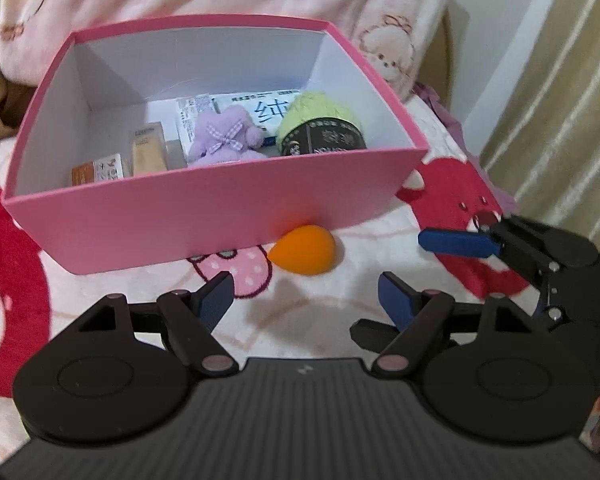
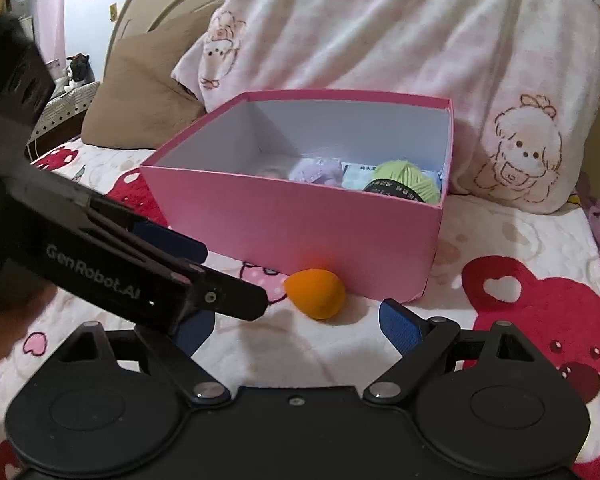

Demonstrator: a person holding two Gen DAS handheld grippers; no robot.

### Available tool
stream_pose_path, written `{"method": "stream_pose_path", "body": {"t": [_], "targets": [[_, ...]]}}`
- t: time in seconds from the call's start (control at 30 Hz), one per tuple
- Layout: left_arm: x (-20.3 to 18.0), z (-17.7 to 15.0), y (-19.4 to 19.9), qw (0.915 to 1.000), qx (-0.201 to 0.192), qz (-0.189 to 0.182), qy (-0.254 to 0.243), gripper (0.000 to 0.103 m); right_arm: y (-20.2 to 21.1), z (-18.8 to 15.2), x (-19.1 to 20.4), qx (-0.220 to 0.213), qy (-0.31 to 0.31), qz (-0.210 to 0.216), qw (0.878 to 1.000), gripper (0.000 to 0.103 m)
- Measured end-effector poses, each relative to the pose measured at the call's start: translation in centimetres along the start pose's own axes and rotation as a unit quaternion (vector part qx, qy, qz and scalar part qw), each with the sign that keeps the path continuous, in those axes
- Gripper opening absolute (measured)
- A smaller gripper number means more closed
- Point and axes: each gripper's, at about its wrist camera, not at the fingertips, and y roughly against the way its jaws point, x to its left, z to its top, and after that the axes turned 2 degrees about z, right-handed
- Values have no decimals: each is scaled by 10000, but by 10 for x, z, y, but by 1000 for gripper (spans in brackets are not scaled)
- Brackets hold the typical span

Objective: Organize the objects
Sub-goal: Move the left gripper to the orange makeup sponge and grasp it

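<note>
Both tongs were seen spread wide and empty: the left gripper (image 1: 306, 294), low in the left wrist view, was held released with nothing between its blue pads, and the right gripper (image 2: 296, 322), low in the right wrist view, was likewise kept parted and bare. An orange egg-shaped sponge (image 1: 303, 251) was found lying on the patterned blanket (image 1: 340, 332) at centre frame, tucked against the foot of the pink box (image 1: 140, 224), just ahead of the open left fingers. From the right wrist view the same sponge was caught at centre, a little left of the box's near corner, with the left gripper's black body reaching in from the left edge. Inside the box a lilac plush toy (image 1: 228, 136), a green yarn ball (image 1: 324, 126) with a dark band, a white printed packet (image 1: 256, 110) and small cartons (image 1: 148, 152) were seen. A pale pink cartoon blanket (image 2: 420, 40) was heaped behind the box, across the upper frame.
</note>
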Motion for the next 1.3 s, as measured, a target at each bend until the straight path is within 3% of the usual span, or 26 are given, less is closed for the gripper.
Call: {"method": "stream_pose_path", "body": {"t": [0.2, 0.37, 0.47, 0.57, 0.67, 0.7, 0.83, 1.03, 1.3], "targets": [[12, -2, -27, 9993, -308, -52, 205, 78, -32, -3, -9, 137, 23, -114, 9998, 91], [21, -2, -50, 9983, -348, -27, 469, 75, -55, -8, -12, 322, 137, -249, 9991, 90], [27, -4, -57, 9964, -403, -248, 705, 74, -62, -9, -13, 433, 207, -318, 9983, 90], [28, -4, -65, 9955, -418, -379, 755, 62, -68, -8, -11, 486, 293, -274, 9980, 87], [29, -5, -68, 9936, -404, -621, 858, 49, -76, -7, -6, 488, 428, -263, 9975, 76], [28, -5, -69, 9932, -380, -677, 863, 44, -78, -7, -5, 493, 452, -258, 9974, 68], [22, -8, -68, 9943, -357, -673, 746, 43, -81, -6, -4, 426, 287, -247, 9984, 51], [16, -13, -53, 9937, -385, -768, 723, 43, -67, -12, 2, 352, -2, -244, 9991, 49], [2, -30, -16, 9972, -186, -662, 280, 43, -42, -15, 22, 457, -198, -92, 9987, 49]]}}
